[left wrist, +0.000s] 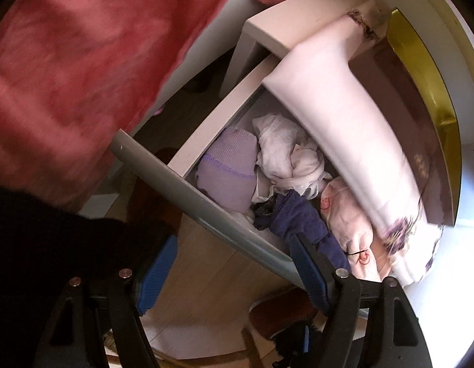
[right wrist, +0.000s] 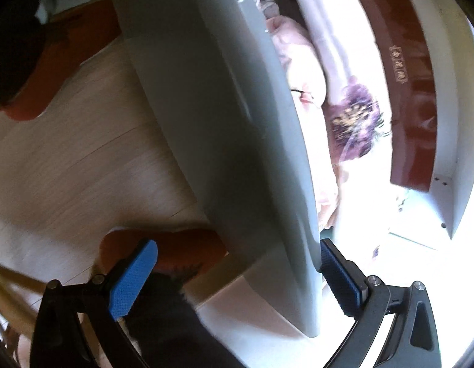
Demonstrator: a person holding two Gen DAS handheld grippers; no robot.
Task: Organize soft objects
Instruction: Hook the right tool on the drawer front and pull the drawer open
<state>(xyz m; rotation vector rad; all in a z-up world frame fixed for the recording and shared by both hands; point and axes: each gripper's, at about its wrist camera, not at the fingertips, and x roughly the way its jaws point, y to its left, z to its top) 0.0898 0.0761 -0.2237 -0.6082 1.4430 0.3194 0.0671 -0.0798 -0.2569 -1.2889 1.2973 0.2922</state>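
I see the soft things packed in an open drawer [left wrist: 206,141] with a grey front panel [left wrist: 187,190]. Against the near left corner sits a folded lilac knit piece [left wrist: 226,168] with a stitched band across it. Just beside it, toward the middle, lies a crumpled white cloth [left wrist: 282,153]. In front of that, a dark blue-purple garment [left wrist: 298,217] with a bit of black lace drapes toward the front panel. To its right is a pale pink fabric [left wrist: 347,217] with small red printed figures. A long white cloth with purple flower print [left wrist: 344,116] stretches over the right side of the drawer, blurred.

My left gripper [left wrist: 233,273] hangs over the drawer front, its 2 blue pads spread wide; the right pad touches or overlaps the dark garment's end, but I cannot tell whether it catches it. My right gripper [right wrist: 237,273] straddles the grey panel, its pads well apart, with the right pad just beside the panel's inner face and the left pad clear of it.

Behind the clothes stands a dark red box [left wrist: 399,101] with gold lettering and a gold edge. A red-pink garment [left wrist: 83,70] fills the upper left of the left view. Pale wood floor [right wrist: 83,159] shows below.
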